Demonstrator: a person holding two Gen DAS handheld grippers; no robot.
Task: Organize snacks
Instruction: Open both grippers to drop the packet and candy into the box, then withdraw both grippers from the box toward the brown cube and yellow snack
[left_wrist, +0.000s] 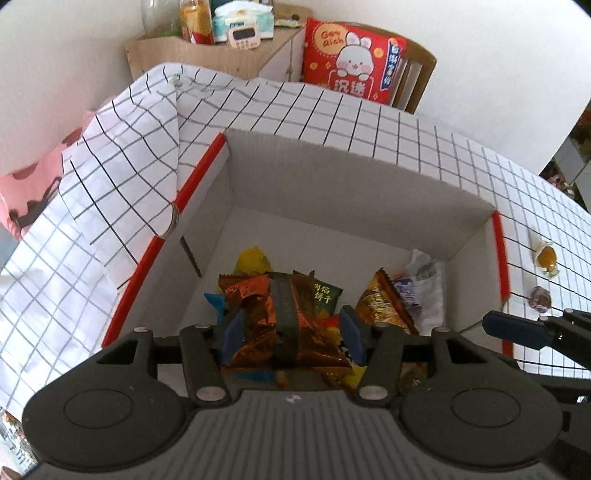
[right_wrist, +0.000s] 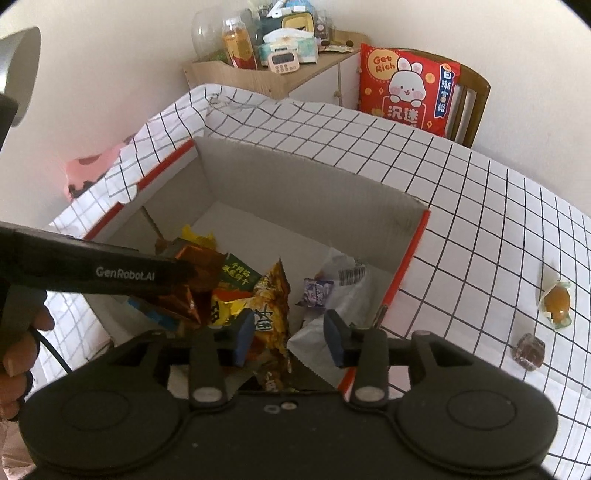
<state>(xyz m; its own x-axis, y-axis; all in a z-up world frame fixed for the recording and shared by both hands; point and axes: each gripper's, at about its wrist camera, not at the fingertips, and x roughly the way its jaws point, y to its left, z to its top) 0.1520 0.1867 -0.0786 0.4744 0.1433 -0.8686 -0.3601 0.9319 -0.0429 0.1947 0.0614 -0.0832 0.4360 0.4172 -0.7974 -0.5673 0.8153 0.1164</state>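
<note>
A white cardboard box (left_wrist: 332, 155) with red edges stands on the checked tablecloth and holds several snack packets. My left gripper (left_wrist: 293, 332) hangs over its near left part, jaws apart, an orange-brown foil packet (left_wrist: 258, 306) lying between the blue pads. In the right wrist view one left finger (right_wrist: 125, 273) reaches over the box (right_wrist: 295, 192) with that foil packet (right_wrist: 199, 273) at its tip. My right gripper (right_wrist: 290, 338) is open above the box's near right side. A yellow packet (right_wrist: 271, 310) stands against its left pad, clear of the right one.
Two loose wrapped sweets lie on the cloth right of the box: an orange one (right_wrist: 557, 301) and a dark one (right_wrist: 528, 350). Cloth is bunched over the box's left rim (left_wrist: 122, 184). Behind the table stand a chair with a red cushion (right_wrist: 406, 88) and a cluttered wooden cabinet (right_wrist: 266, 74).
</note>
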